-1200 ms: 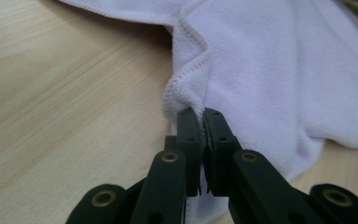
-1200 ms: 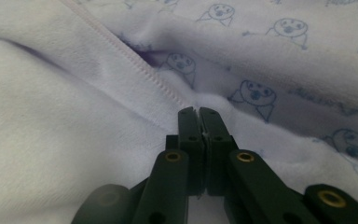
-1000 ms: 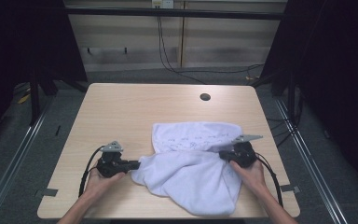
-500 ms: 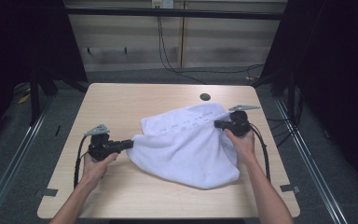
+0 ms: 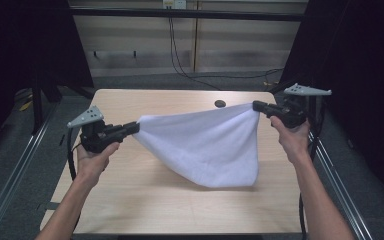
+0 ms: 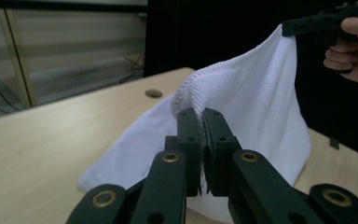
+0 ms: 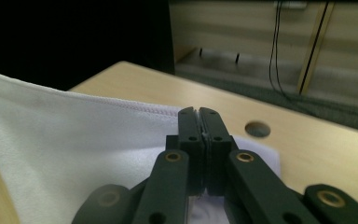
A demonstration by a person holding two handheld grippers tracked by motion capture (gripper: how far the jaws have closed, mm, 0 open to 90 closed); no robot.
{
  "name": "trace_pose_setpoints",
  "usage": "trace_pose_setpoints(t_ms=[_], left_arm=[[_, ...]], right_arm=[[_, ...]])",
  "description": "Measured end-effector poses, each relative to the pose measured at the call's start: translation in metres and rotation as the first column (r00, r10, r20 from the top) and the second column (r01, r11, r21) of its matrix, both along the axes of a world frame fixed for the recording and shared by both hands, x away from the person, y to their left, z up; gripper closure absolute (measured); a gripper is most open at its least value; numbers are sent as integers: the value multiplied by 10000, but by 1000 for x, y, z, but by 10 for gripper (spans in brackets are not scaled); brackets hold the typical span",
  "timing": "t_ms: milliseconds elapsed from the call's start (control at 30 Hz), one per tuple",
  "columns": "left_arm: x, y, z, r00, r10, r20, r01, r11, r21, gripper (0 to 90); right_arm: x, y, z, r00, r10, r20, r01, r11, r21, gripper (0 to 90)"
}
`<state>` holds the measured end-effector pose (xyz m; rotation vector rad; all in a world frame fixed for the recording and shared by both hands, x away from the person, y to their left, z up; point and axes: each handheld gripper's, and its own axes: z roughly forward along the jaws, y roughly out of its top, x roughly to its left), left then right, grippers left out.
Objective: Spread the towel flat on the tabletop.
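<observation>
1. Pinching one towel (image 5: 205, 145) corner, the left gripper (image 5: 132, 128) is holding it above the table (image 5: 145, 200).
2. Clamping the opposite corner, the right gripper (image 5: 256, 106) is stretching the towel; its lowest part is hanging down to the table.

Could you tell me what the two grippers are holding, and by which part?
Both hold the white towel: left gripper and right gripper each pinch an upper corner.

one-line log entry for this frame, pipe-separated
left gripper: shut on towel corner | right gripper: shut on opposite corner | white towel: lifted, stretched between, bottom touching table
</observation>
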<state>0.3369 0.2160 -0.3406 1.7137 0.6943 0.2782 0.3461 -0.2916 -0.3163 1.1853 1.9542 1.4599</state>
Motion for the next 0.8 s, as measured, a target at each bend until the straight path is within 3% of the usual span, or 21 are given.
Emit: trace_pose_setpoints(t_ms=[100,167,267,333,367,433,500,567,667,700,800], left_arm=[[-10,0,12,9992,-256,296,262,9995,-191,867],[-21,0,10,9986,-427,308,427,9991,8,867],[-40,4,-6,9969,-789,62,787,9964,306,867],[-46,7,-13,9959,-891,-152,893,9959,151,866],[-59,11,-31,9946,-960,-406,966,9952,127,866],[-74,11,-49,9892,-1239,-779,1271,9912,370,865],[-90,10,-63,9813,-1567,-1117,1609,9865,294,865],[-108,11,-70,9765,-1828,-1144,1894,9806,497,865],[-137,21,-74,9688,-2164,-1205,2218,9745,331,846],[-147,25,-74,9682,-2222,-1149,2274,9732,345,846],[-169,41,-72,9672,-2340,-984,2343,9721,-85,841]], right_arm=[[-10,-3,20,9990,77,442,-89,9996,273,886],[-22,-4,21,9982,276,525,-291,9992,280,885],[-45,-4,6,9976,606,346,-610,9981,101,885],[-65,-7,-9,9963,826,244,-832,9962,249,885],[-77,-9,-16,9954,935,194,-941,9951,310,885],[-101,-12,-30,9927,1204,87,-1207,9921,334,885],[-125,-15,-43,9913,1314,-75,-1309,9904,453,885],[-149,-16,-55,9880,1515,-309,-1499,9875,491,885],[-187,-17,-69,9836,1718,-545,-1695,9845,441,884],[-201,-17,-72,9853,1677,-324,-1667,9855,317,882],[-236,-21,-73,9885,1507,87,-1510,9870,553,848]])
